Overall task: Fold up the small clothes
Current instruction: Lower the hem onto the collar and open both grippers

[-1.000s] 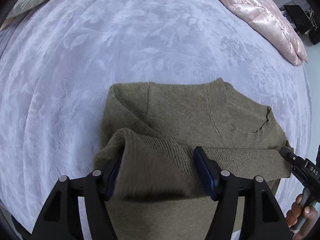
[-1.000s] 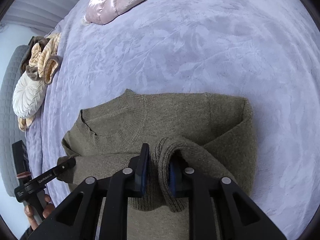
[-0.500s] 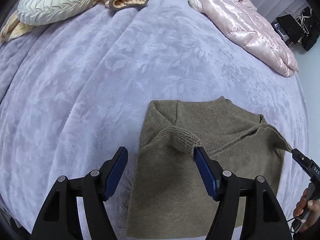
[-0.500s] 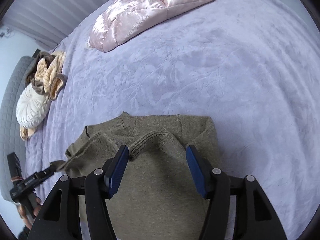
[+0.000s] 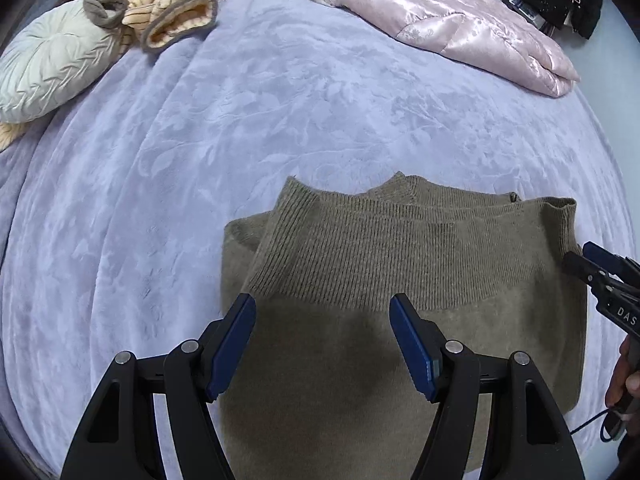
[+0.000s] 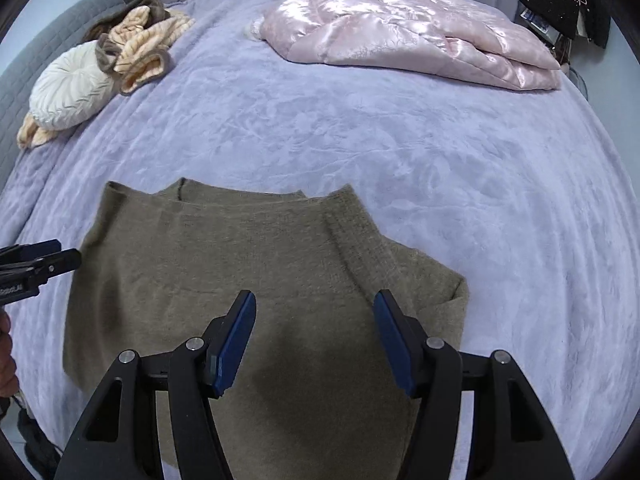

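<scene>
Olive-green knit sweater [image 5: 400, 280] is lying folded on the lavender plush bed [image 5: 240, 120], ribbed hem doubled up over the collar. Left tool [image 5: 322, 340] and right tool [image 6: 314, 336] are both hovering above it, spread wide, gripping nothing.

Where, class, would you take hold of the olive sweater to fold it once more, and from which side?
Grip the olive sweater at its doubled corner on the right, coming in from the right over the bedspread. That corner sticks out past the folded-over ribbed hem, so open jaws can slide around it.
</scene>
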A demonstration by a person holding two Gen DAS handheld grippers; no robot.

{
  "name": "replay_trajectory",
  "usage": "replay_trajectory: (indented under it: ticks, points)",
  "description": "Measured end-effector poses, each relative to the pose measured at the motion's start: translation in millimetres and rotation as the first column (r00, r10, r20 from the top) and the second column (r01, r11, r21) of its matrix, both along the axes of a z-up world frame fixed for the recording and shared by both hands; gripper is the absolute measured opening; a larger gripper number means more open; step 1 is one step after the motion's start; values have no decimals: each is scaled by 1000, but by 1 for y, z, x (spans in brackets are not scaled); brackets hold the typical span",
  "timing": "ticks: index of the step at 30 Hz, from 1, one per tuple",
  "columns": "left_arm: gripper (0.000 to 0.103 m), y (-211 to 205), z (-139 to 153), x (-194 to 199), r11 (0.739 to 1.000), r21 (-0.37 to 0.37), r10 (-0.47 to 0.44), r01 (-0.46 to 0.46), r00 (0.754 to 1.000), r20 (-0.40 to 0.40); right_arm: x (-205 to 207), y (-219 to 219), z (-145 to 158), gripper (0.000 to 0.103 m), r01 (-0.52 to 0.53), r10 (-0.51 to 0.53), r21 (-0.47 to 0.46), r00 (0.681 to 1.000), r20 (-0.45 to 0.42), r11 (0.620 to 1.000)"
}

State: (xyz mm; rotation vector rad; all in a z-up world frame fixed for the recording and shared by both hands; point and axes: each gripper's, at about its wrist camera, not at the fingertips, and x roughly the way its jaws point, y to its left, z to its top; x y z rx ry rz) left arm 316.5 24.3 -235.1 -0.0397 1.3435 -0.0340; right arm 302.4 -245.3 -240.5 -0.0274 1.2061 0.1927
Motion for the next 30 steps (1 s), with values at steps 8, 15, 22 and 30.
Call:
replay_trajectory:
  ticks: [8,15,22,30]
  points:
    - [70,17,-45,24,991,115,72,-64,995,-65,50,-27,-40,65,102,-113,-172,992,-57,980]
    - [83,59,-47,19,980,60,193,-189,978,-76,42,-81,-55,74,235,-247,-120,964,-98,965]
    - [83,54,-6,-14,976,34,215,-216,976,16,23,-78,-9,75,286,-285,-83,958,34,954]
    - [83,-6,-23,-26,996,52,80,-79,997,-12,14,29,-30,75,-107,110,41,992,-59,993]
